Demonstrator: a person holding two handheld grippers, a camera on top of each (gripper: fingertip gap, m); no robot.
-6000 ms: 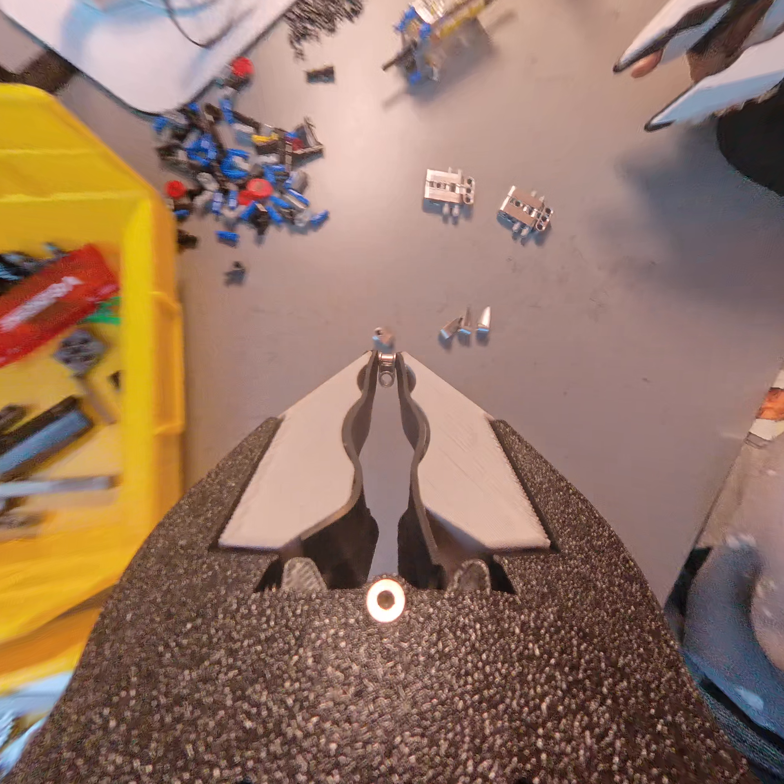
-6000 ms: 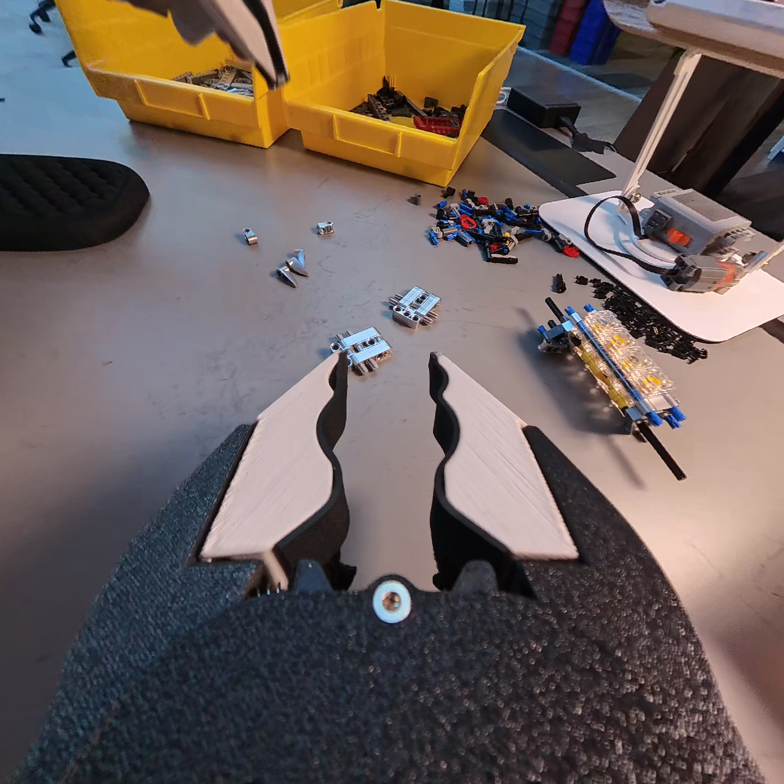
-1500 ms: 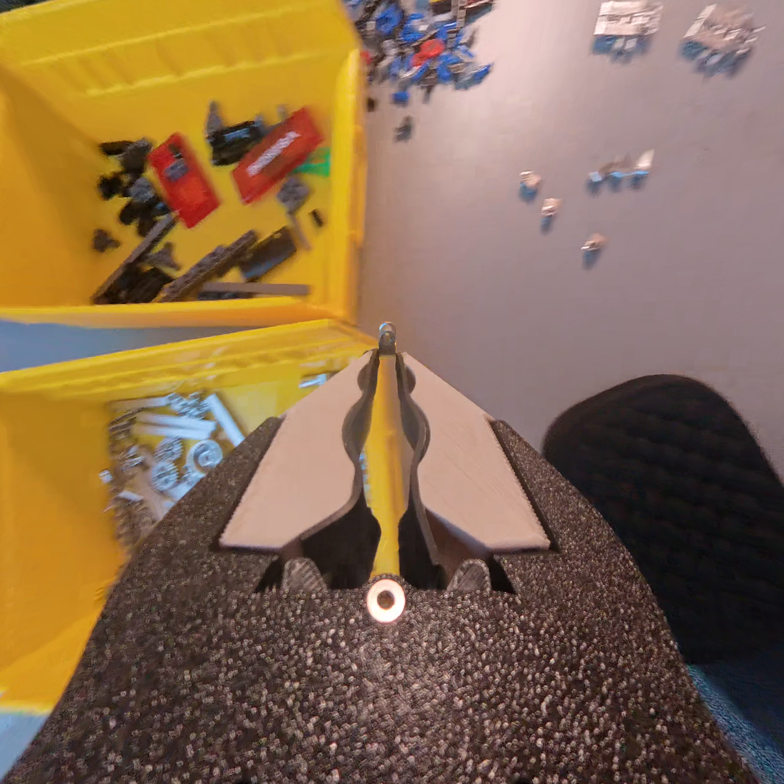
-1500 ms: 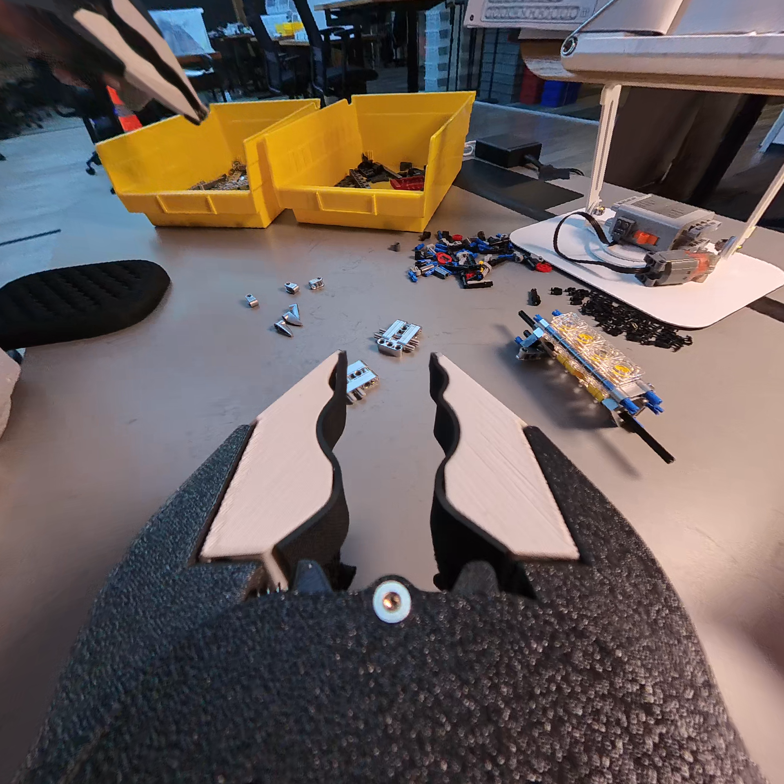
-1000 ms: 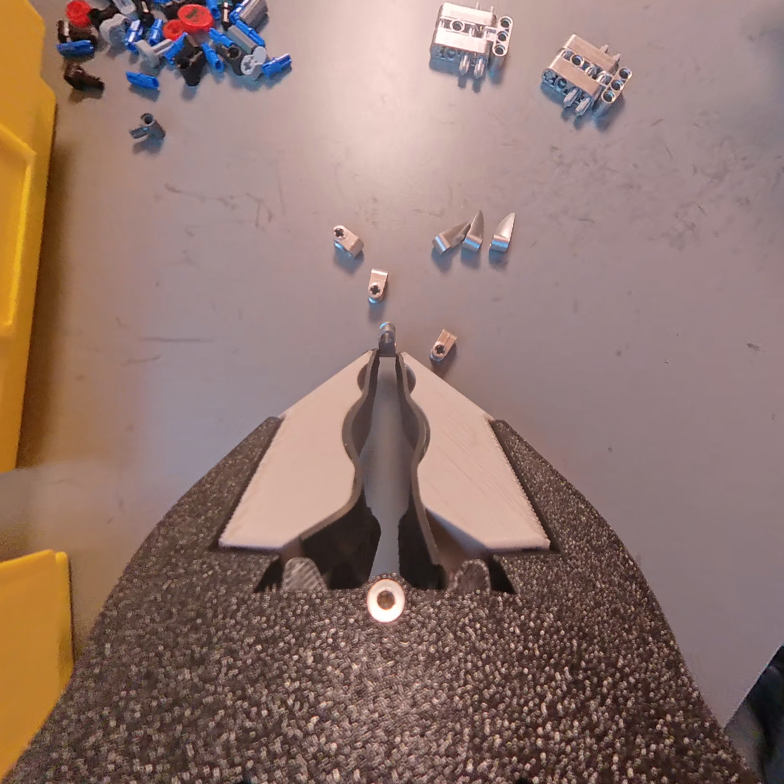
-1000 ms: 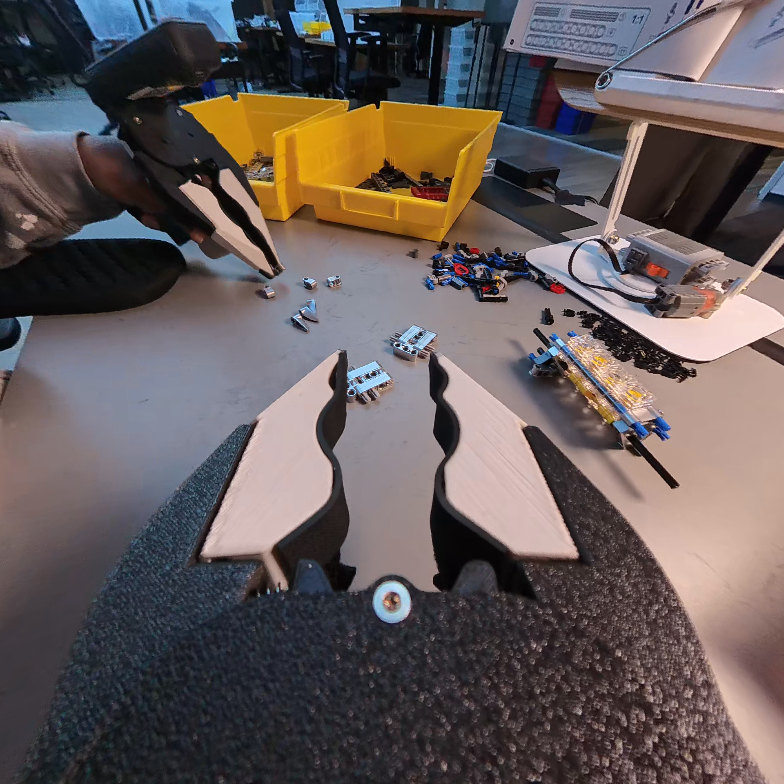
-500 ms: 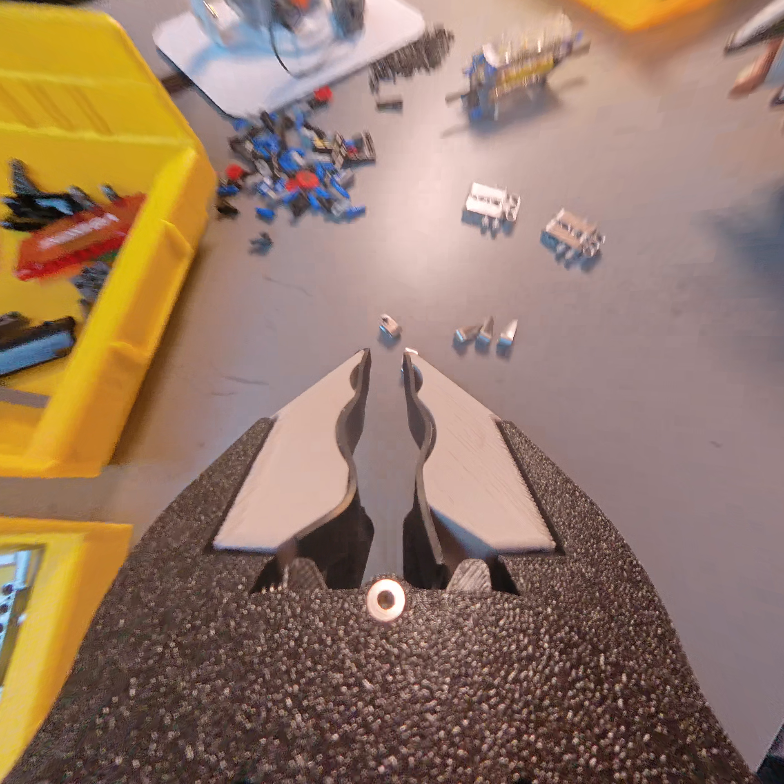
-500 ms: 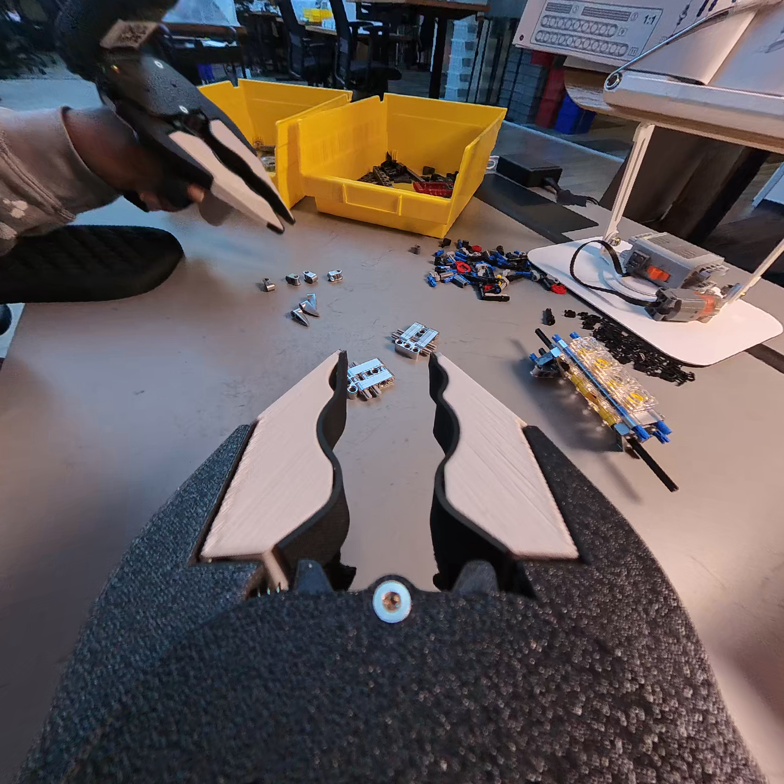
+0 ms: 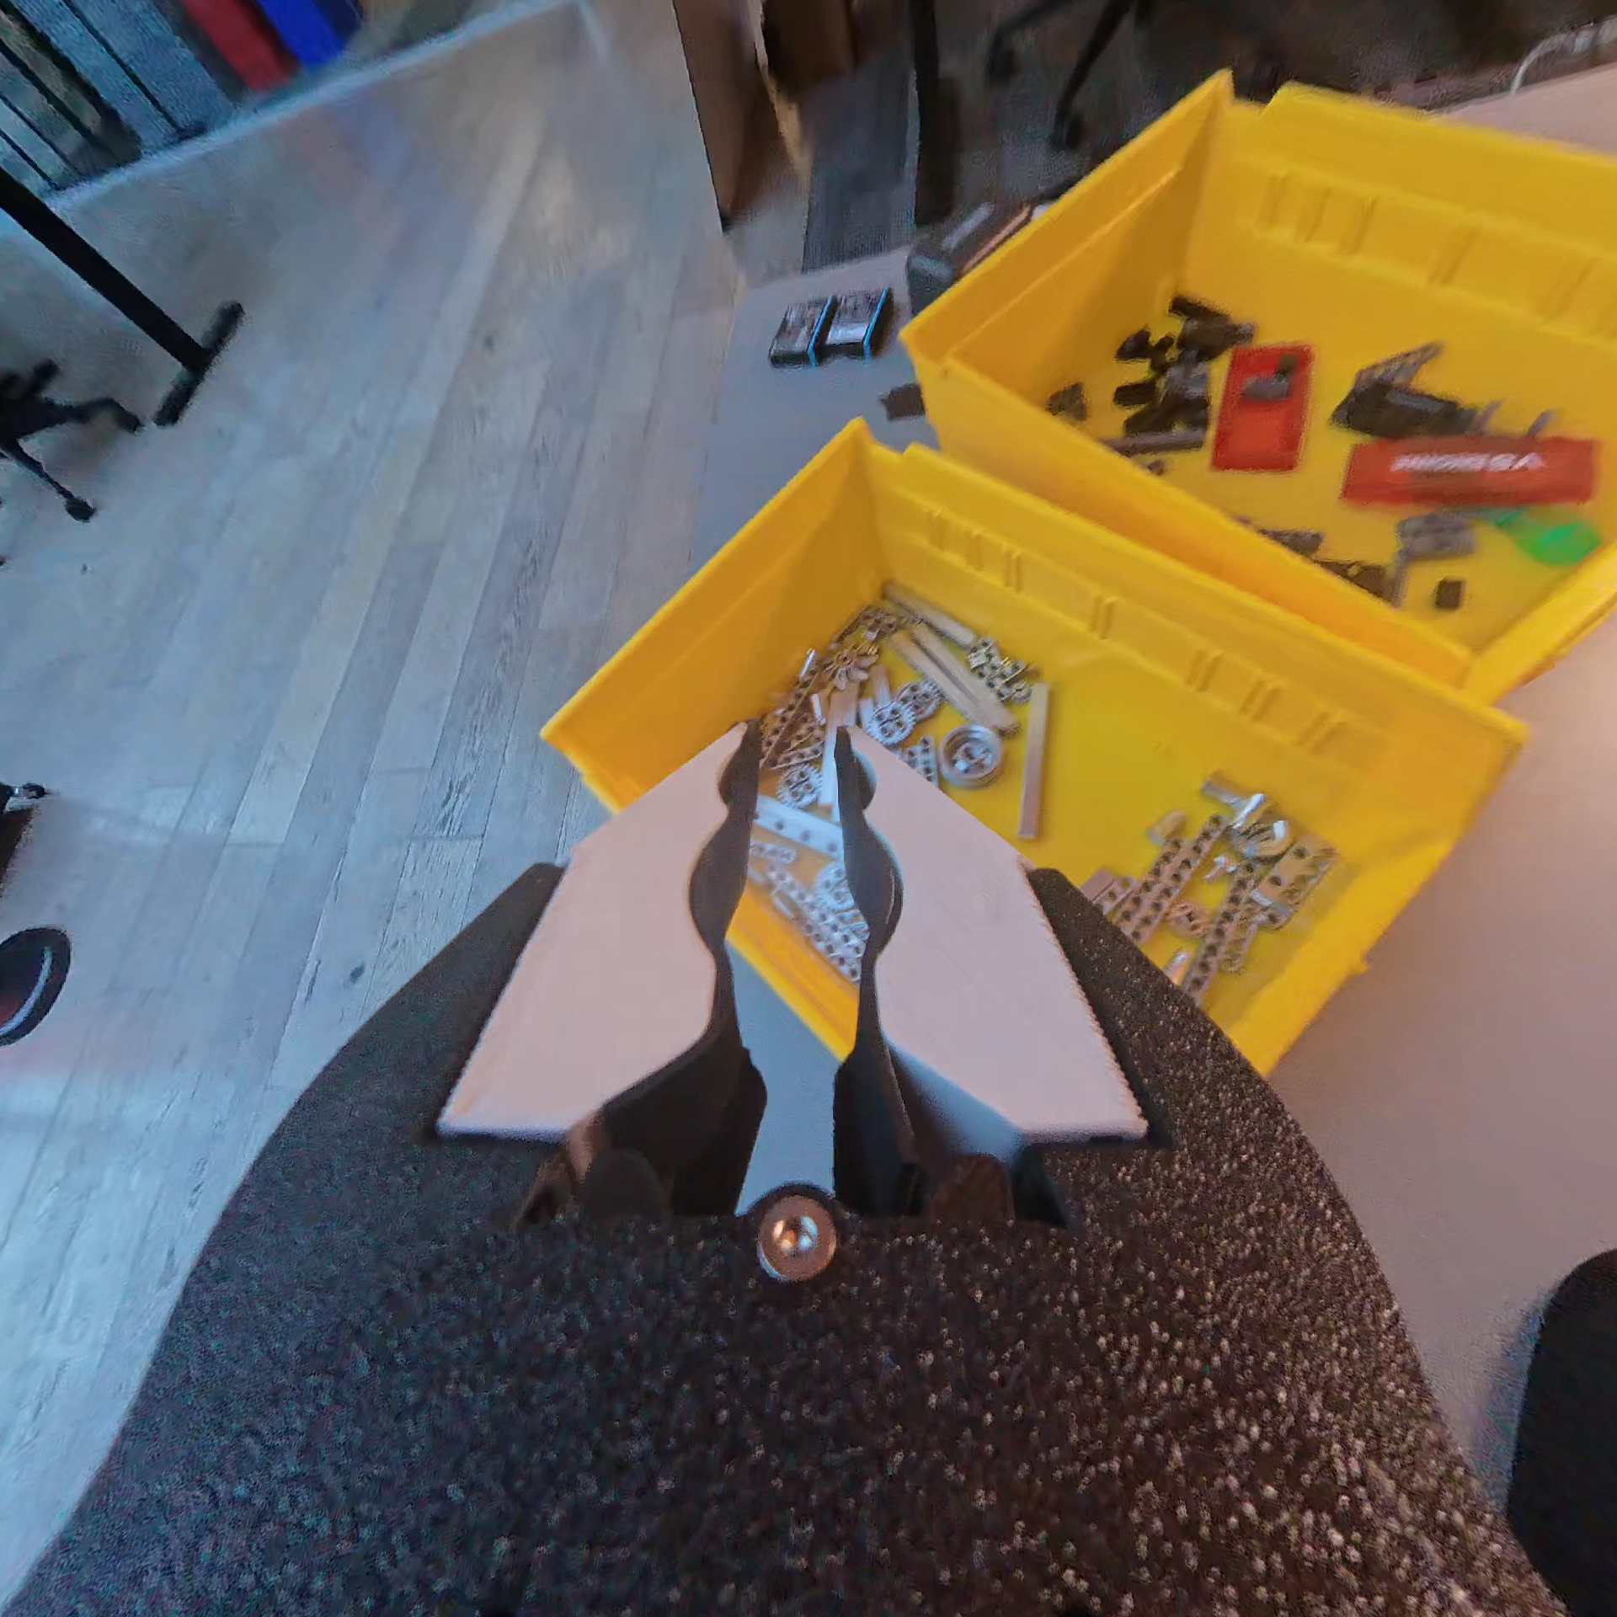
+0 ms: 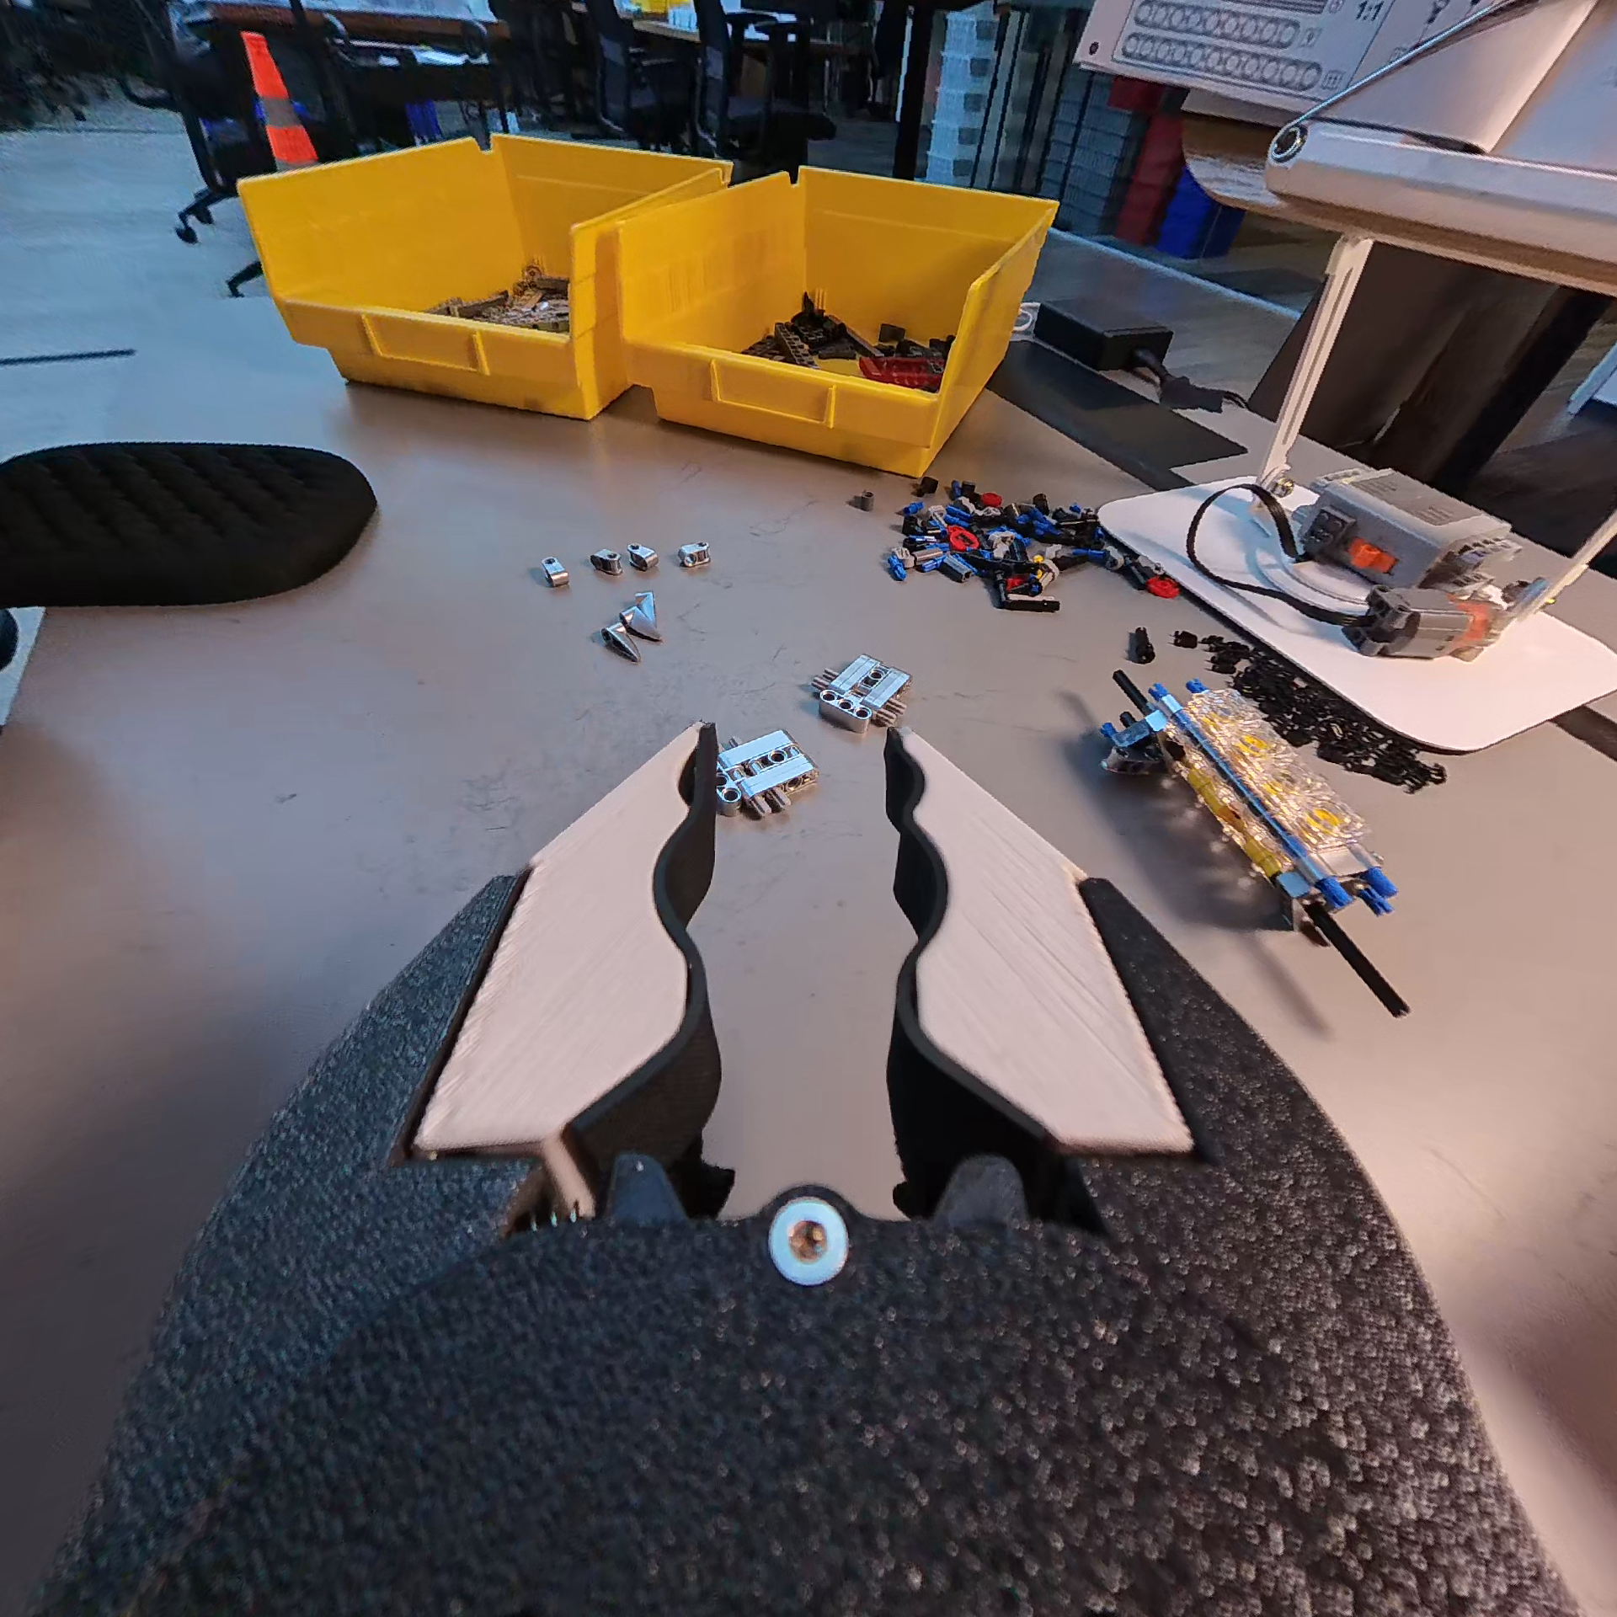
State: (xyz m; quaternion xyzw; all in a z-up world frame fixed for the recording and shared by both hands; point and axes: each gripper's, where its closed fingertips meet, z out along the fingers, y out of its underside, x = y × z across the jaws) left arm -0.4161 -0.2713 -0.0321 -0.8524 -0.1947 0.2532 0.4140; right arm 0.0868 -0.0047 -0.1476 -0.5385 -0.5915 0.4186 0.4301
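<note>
Where the left gripper [image 9: 794, 744] hangs above the nearer yellow bin [image 9: 700, 639], its fingers stand a narrow gap apart with nothing between them, and below them lie grey beams and gears [image 9: 884, 726] heaped in that bin. Beside it, the second yellow bin [image 9: 1085, 271] holds black and red parts [image 9: 1260, 407]; both bins rest at the table's far edge, with wooden floor [image 9: 350, 437] beyond.

The right gripper [image 10: 794, 744] hovers low over the grey table [image 10: 262, 787], its fingers spread wide and empty. Just beside its left fingertip lies a small grey block with pins [image 10: 763, 772], and a second one [image 10: 862, 691] sits a little farther on. Farther out stand a row of four small grey connectors [image 10: 623, 558], grey cone-shaped pieces [image 10: 634, 626], a scatter of blue, black and red pins [image 10: 997, 538], a clear and blue assembly [image 10: 1251, 787], and a motor unit on a white board [image 10: 1400, 542].
</note>
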